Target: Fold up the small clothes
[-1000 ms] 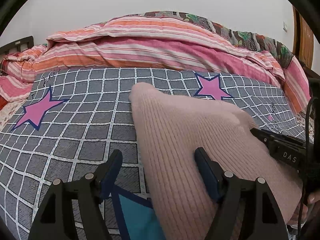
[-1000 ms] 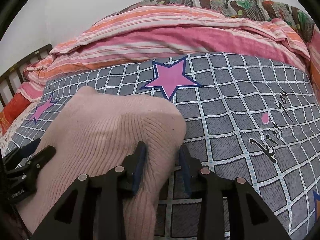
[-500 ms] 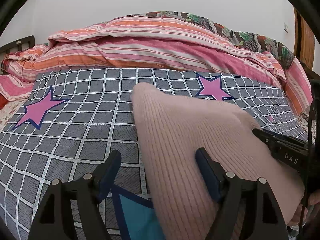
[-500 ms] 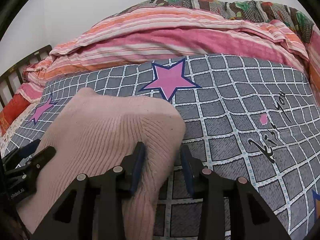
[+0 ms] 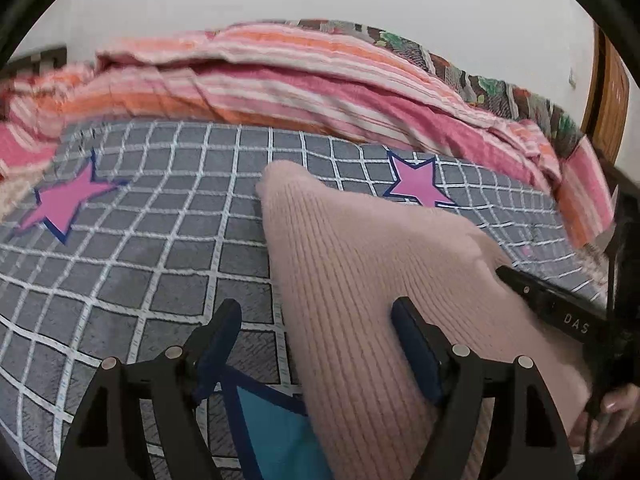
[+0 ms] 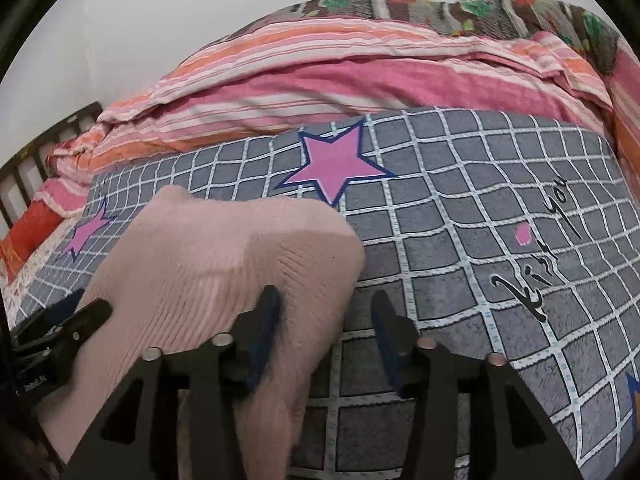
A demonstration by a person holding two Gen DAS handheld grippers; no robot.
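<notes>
A pale pink ribbed knit garment (image 5: 360, 280) lies folded on the grey checked bed cover (image 5: 140, 240); it also shows in the right wrist view (image 6: 224, 256). My left gripper (image 5: 316, 324) is open, its jaws wide apart over the garment's left edge. My right gripper (image 6: 324, 316) is open over the garment's right edge, the left finger (image 6: 264, 320) against the knit. The right gripper also shows at the right of the left wrist view, and the left gripper at the left of the right wrist view.
A pink and orange striped quilt (image 5: 280, 76) is heaped along the far side of the bed. A blue star patch (image 5: 276, 432) on the cover lies under my left gripper. A dark headboard (image 6: 36, 168) stands at the far left.
My right gripper has opened wide and let go of the garment's right edge. The left gripper stays open and has shifted slightly.
</notes>
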